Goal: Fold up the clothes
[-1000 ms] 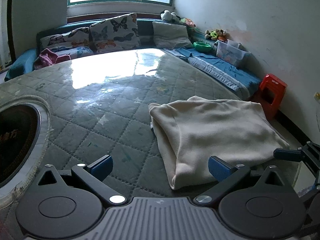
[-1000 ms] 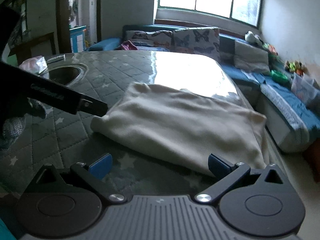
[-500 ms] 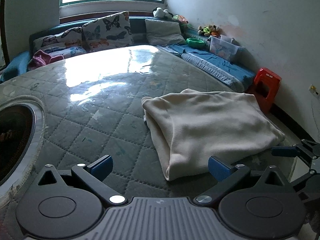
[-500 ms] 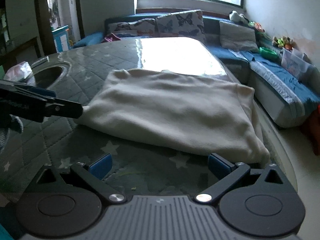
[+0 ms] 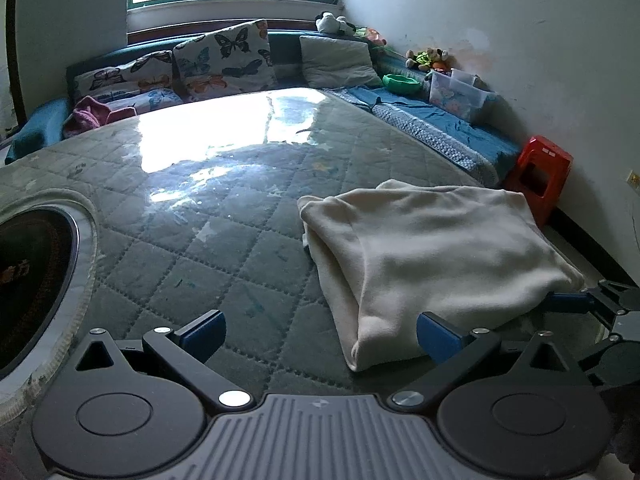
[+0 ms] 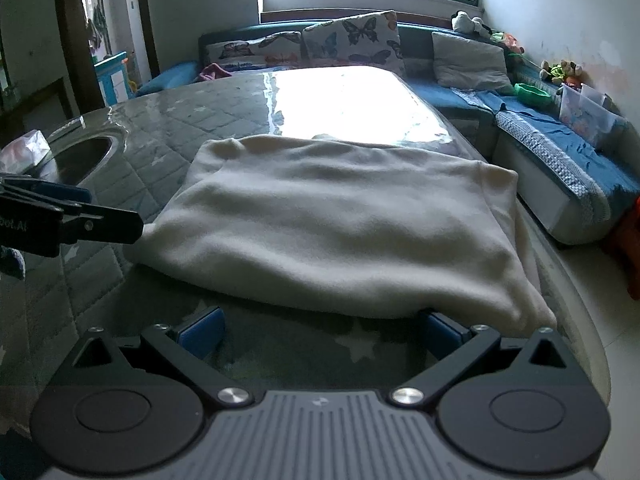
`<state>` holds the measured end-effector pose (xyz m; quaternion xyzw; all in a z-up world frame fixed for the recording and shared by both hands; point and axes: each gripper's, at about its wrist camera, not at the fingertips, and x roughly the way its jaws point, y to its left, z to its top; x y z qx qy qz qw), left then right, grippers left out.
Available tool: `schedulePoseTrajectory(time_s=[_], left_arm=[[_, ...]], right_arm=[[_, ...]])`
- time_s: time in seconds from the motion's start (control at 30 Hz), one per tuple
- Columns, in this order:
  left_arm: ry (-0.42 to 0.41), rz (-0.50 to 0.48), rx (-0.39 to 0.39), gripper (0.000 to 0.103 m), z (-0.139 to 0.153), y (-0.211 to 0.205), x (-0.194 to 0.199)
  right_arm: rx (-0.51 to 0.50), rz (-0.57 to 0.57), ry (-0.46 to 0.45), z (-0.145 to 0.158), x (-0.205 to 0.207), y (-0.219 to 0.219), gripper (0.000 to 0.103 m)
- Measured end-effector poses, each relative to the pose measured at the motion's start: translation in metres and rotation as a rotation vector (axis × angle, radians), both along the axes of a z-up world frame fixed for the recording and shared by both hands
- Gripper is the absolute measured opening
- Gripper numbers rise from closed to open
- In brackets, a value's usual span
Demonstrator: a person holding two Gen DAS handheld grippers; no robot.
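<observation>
Right now my left gripper (image 5: 320, 330) and right gripper (image 6: 322, 330) both have fingers spread wide, holding nothing, each at a near corner of the folded cream garment (image 6: 340, 220) lying by the tabletop's (image 5: 200, 208) right edge

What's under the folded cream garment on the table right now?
The cream garment lies on the quilted table cover. Its own lower layers show at the left edge; anything between them or beneath is hidden.
</observation>
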<state>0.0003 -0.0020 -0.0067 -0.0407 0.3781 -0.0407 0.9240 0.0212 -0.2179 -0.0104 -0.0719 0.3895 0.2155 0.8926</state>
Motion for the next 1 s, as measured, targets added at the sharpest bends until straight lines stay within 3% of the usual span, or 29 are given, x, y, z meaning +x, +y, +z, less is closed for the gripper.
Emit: schedulePoseTrajectory(time_s=[0.23, 0.3, 0.4, 0.5, 0.73, 0.93, 1.0], left_arm=[[-0.031, -0.005, 0.019, 0.102, 0.007, -0.003, 0.014], [-0.046, -0.012, 0.027, 0.101, 0.009, -0.004, 0.020], [-0.071, -0.034, 0.047, 0.092, 0.011, -0.008, 0.033], [-0.082, -0.054, 0.058, 0.086, 0.011, -0.010, 0.050], [-0.047, -0.056, 0.085, 0.079, -0.002, -0.010, 0.089], [-0.033, -0.092, 0.072, 0.050, -0.016, -0.014, 0.092], [-0.061, -0.099, 0.100, 0.033, -0.016, -0.018, 0.089]], right_arm=[[0.017, 0.003, -0.018, 0.007, 0.008, -0.001, 0.102], [0.025, 0.007, -0.021, 0.011, 0.010, -0.004, 0.095], [0.033, 0.017, -0.031, 0.017, 0.017, -0.009, 0.085], [0.039, 0.012, -0.043, 0.023, 0.031, -0.016, 0.081], [0.032, -0.044, -0.087, 0.039, 0.070, -0.035, 0.078], [-0.047, -0.057, -0.162, 0.054, 0.100, -0.044, 0.077], [-0.066, -0.048, -0.164, 0.049, 0.120, -0.039, 0.076]])
